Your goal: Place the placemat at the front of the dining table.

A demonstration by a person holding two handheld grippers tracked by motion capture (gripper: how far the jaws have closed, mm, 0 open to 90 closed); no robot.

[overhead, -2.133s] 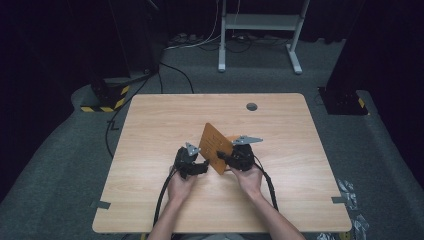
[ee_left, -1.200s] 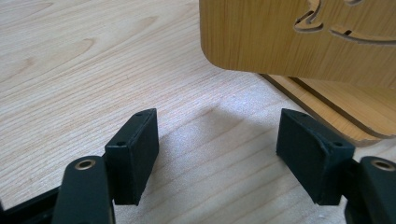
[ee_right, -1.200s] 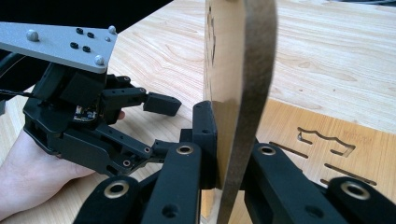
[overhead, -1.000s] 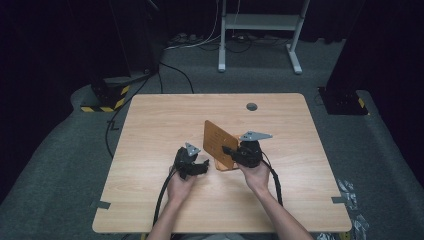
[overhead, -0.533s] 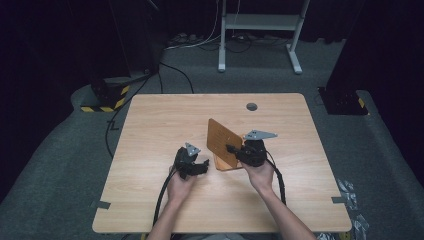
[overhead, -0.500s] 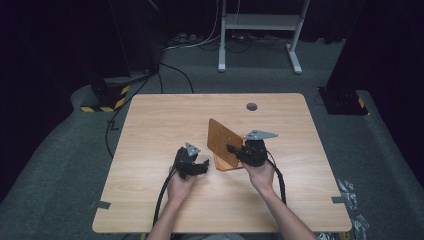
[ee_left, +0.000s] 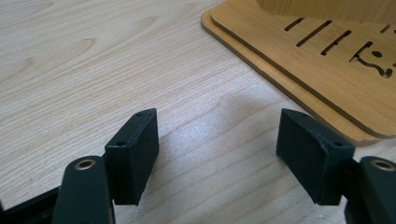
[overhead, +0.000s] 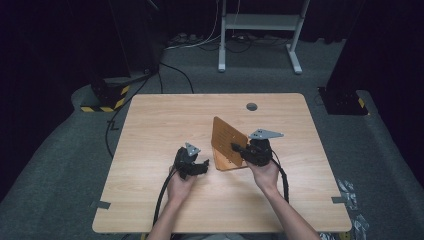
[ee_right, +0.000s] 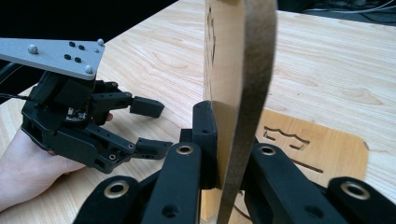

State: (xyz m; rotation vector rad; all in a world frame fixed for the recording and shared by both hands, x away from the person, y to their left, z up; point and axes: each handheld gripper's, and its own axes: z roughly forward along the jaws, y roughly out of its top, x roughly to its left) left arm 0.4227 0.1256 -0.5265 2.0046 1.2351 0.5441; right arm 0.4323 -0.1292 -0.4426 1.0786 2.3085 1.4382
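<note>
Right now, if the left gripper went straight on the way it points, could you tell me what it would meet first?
Probably the flat wooden board lying on the table. The left gripper stands open just above bare tabletop, with the board's rounded corner ahead towards its right jaw.

the table (overhead: pixel 150 200) is a pale wood with soft tan grain streaks running through it, plus a small dark grey round plug (overhead: pixel 251 106) near the far edge. the raised board (overhead: pixel 226 140) is warm honey-orange bamboo, with a darker brownish edge in the right gripper view, and the flat board (ee_left: pixel 327 65) under it is the same orange with dark cut-out slots. both the left gripper (overhead: pixel 200 167) and right gripper (overhead: pixel 235 148) are matte black with brassy rivets and a light grey plate on top. floor is dark grey carpet, with a yellow-and-black hazard stripe (overhead: pixel 102 105) off to the left.
</note>
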